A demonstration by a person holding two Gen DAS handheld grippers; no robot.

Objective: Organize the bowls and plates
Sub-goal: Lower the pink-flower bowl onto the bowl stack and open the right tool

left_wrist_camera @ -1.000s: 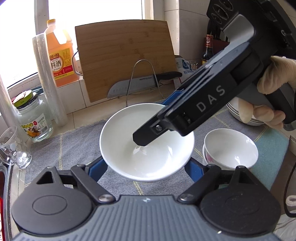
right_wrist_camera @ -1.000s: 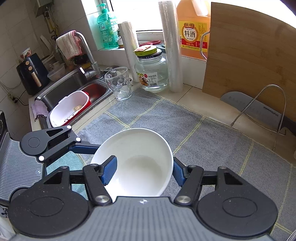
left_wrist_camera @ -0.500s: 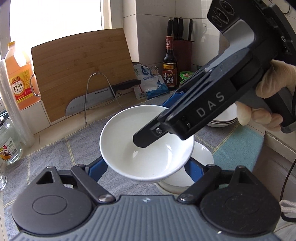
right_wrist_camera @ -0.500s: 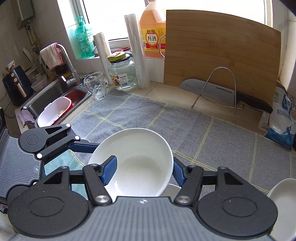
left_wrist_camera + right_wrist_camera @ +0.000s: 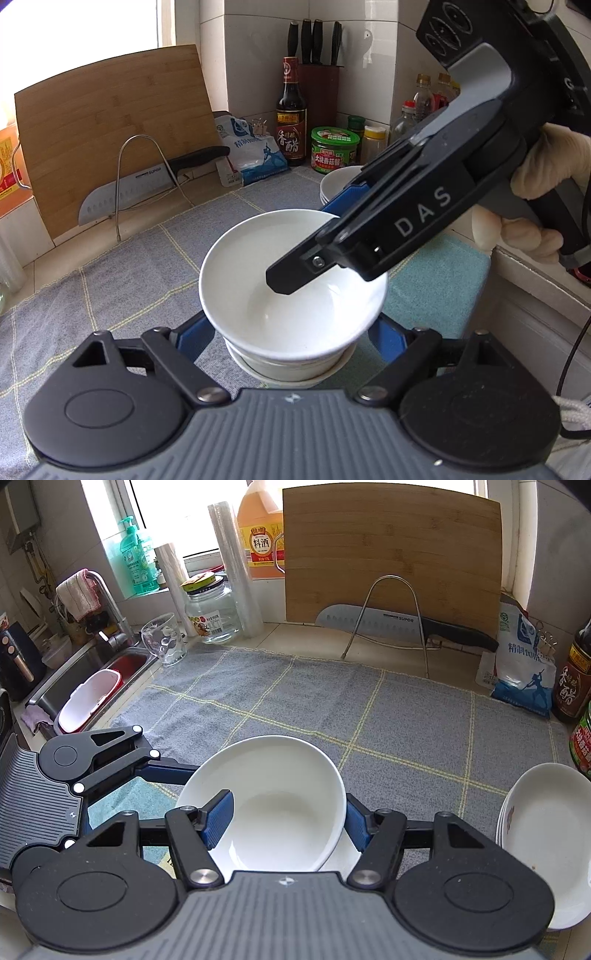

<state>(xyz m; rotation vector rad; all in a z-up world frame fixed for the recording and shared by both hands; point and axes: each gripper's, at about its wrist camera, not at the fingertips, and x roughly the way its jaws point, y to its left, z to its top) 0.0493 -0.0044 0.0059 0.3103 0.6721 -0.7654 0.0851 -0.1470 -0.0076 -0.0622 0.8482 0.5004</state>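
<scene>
A white bowl (image 5: pixel 255 273) (image 5: pixel 280 775) is held by both grippers. My left gripper (image 5: pixel 291 332) spans it from outside, blue pads against both sides. My right gripper (image 5: pixel 290 821) pinches its rim, one pad inside the bowl and one outside; in the left wrist view its black finger (image 5: pixel 295 273) reaches into the bowl. The bowl sits into the top of another white bowl (image 5: pixel 291 373) on the grey cloth. A stack of white plates (image 5: pixel 546 842) (image 5: pixel 336 184) stands to the right.
A grey checked cloth (image 5: pixel 369 716) covers the counter. A bamboo cutting board (image 5: pixel 391 554), knife (image 5: pixel 399 627) and wire rack stand at the back. Sauce bottles and jars (image 5: pixel 334 149) fill the right corner. A glass (image 5: pixel 164 638), jar and sink (image 5: pixel 85 686) lie left.
Both grippers carried the bowl to the right across the cloth and lowered it onto the second white bowl, which was beside it a second ago and is now beneath it.
</scene>
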